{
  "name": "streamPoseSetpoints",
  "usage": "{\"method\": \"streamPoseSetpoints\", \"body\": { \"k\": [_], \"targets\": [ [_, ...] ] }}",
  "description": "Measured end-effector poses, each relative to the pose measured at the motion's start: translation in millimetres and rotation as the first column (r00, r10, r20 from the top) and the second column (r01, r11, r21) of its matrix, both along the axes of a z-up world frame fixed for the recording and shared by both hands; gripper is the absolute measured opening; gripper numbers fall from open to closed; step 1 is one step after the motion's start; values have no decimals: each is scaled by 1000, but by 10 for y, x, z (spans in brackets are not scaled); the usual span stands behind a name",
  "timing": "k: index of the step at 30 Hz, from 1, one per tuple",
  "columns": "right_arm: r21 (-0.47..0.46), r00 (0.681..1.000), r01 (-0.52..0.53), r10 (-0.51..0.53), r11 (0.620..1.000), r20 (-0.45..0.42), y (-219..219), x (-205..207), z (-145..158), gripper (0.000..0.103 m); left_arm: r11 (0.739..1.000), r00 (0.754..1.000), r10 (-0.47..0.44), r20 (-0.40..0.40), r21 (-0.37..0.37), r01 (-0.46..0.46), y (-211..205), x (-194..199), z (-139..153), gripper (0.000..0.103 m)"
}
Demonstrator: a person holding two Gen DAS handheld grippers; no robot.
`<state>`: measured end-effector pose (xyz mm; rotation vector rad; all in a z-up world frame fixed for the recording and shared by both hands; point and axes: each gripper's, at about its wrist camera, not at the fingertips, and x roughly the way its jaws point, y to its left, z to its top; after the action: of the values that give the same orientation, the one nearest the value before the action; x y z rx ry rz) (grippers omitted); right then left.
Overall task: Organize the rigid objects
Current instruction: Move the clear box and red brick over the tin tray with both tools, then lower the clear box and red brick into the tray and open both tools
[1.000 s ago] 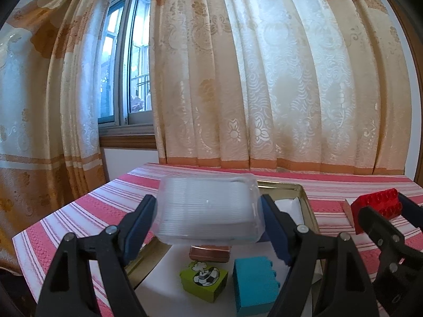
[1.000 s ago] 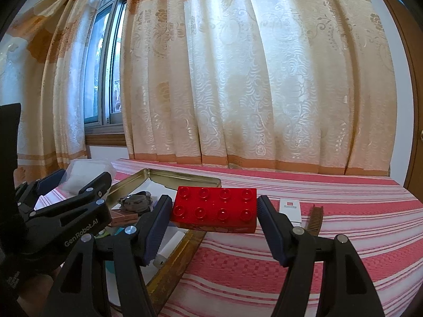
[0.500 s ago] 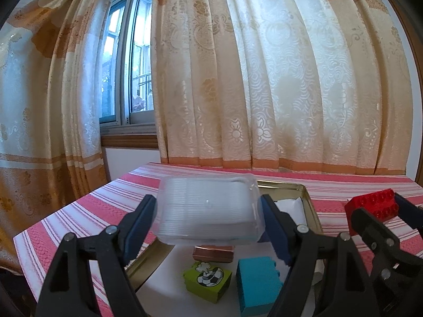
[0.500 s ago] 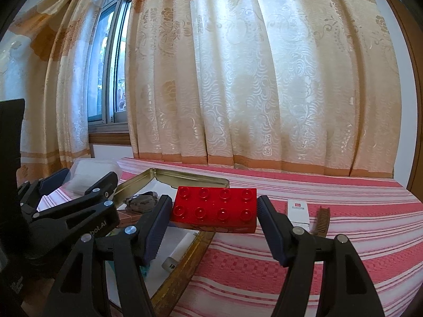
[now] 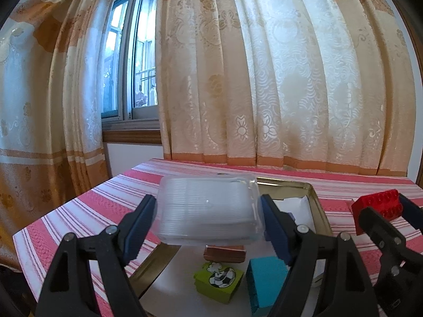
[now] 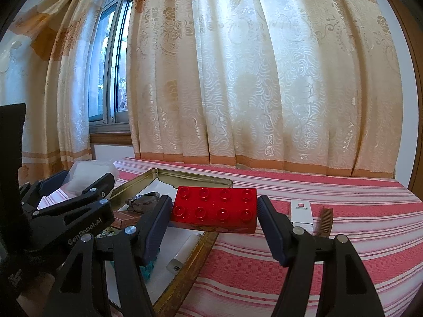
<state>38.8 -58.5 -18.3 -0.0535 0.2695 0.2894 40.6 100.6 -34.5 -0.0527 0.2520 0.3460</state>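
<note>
We have the clear plastic box (image 5: pixel 208 211) clamped between our left gripper's (image 5: pixel 208 219) blue pads, held level in the air, and directly under it lies the gold tin tray (image 5: pixel 316 206) with its white liner. Just below the box, on that liner, we see a copper-brown bar (image 5: pixel 224 254), a green block with a football print (image 5: pixel 219 281) and a teal block (image 5: pixel 265 277), all close together. Over on our other side, the right gripper (image 6: pixel 214 212) is closed on the red studded brick (image 6: pixel 215 208), studs up, carried above the tray's right rim (image 6: pixel 190 266). Beneath and left of that brick, inside the tray, sit a dark crumpled lump (image 6: pixel 144 202) we cannot name and a small white tube (image 6: pixel 183 253) near the rim. Beyond the right fingers, out on the striped cloth (image 6: pixel 290 264), a white card box (image 6: pixel 301 211) and a brown comb (image 6: pixel 325 220) lie just beside each other, not yet gathered. By our reading, we are in the carry-and-place step, both loads over or near the tray. Next comes a lowering into bare liner, and space looks tight under the left gripper, so the box wants a free patch before we let go.
</note>
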Motion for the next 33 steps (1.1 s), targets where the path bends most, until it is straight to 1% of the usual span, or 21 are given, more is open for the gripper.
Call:
{"method": "streamPoseSetpoints", "body": {
  "k": [8,12,16,17,20,22,24,26,28,30,32,33],
  "targets": [
    [-6,1000,-11,11,1000,2,33,2,-3,68,1000,1000,-8,-3,5,8,37,14,2,80],
    [4,1000,-24,24,1000,-6,45,21,-6,68,1000,1000,-13,-15,-19,13,97,38,-8,80],
    [34,996,-70,71,997,-50,104,152,-16,68,999,998,-27,-58,-26,25,173,154,-18,80],
    [38,994,-80,83,996,-70,135,203,-26,68,999,997,-29,-69,-16,28,176,182,-14,80],
    [49,986,-107,112,993,-122,239,344,-57,68,999,993,2,-115,33,2,169,281,-15,80],
    [44,981,-118,123,992,-147,304,416,-74,68,999,988,-19,-155,30,24,186,357,-13,80],
    [38,977,-127,131,991,-168,369,491,-93,69,999,982,-17,-186,45,25,188,416,-17,80],
    [43,971,-128,134,991,-196,397,575,-114,69,999,975,-21,-220,39,30,209,464,-18,80],
    [66,962,-140,152,988,-227,388,623,-143,70,999,974,-14,-226,41,24,222,467,-12,87],
    [81,958,-139,155,987,-240,362,625,-157,76,999,975,-2,-222,46,12,234,437,-6,99],
    [87,960,-136,153,987,-234,325,570,-149,78,999,976,6,-217,38,3,244,394,5,102],
    [87,960,-138,155,987,-231,311,548,-142,78,999,977,4,-215,32,3,247,375,15,102]
  ]
}}
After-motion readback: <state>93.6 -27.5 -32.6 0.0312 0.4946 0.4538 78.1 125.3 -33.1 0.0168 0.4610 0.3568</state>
